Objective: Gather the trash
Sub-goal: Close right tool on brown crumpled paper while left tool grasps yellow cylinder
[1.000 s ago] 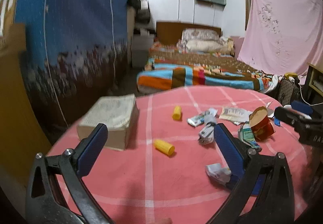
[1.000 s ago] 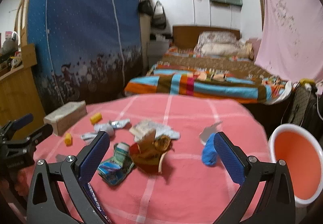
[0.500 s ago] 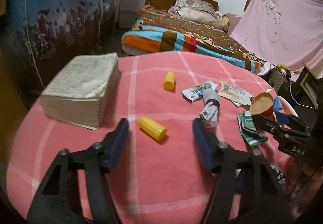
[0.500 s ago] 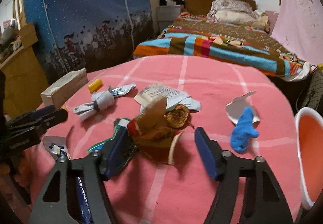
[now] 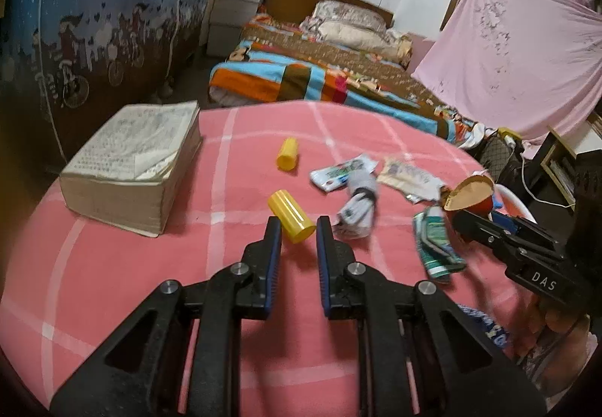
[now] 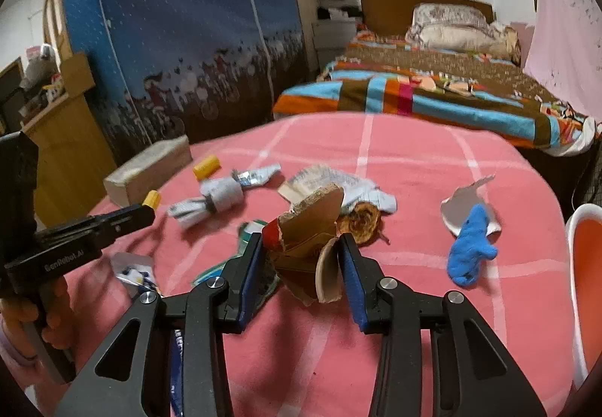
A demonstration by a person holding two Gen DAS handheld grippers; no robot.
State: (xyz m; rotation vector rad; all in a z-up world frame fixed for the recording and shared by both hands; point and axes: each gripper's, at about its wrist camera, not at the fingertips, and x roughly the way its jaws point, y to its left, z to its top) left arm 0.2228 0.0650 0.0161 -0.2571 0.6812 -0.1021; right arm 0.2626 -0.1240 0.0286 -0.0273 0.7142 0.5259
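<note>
In the left wrist view my left gripper (image 5: 298,225) has its jaws closed around the near end of a yellow cylinder (image 5: 290,215) lying on the pink tablecloth. In the right wrist view my right gripper (image 6: 300,244) is shut on a crushed brown paper cup (image 6: 306,229). A second yellow cylinder (image 5: 288,153), a rolled grey wrapper (image 5: 357,204), a toothpaste-like packet (image 5: 340,172), printed paper (image 5: 408,176), a green packet (image 5: 434,244) and a blue felt scrap (image 6: 470,245) also lie on the table. The left gripper also shows in the right wrist view (image 6: 145,210).
A thick book (image 5: 135,161) lies at the table's left. An orange-and-white bin (image 6: 585,266) stands off the table's right edge. A bed (image 6: 432,85) and a blue wardrobe (image 6: 180,25) stand beyond the table. A foil wrapper (image 6: 133,268) lies near the front left.
Both grippers moved forward and down and closed: the left around the yellow cylinder, the right onto the crushed paper cup. A second ago both were wide open.
</note>
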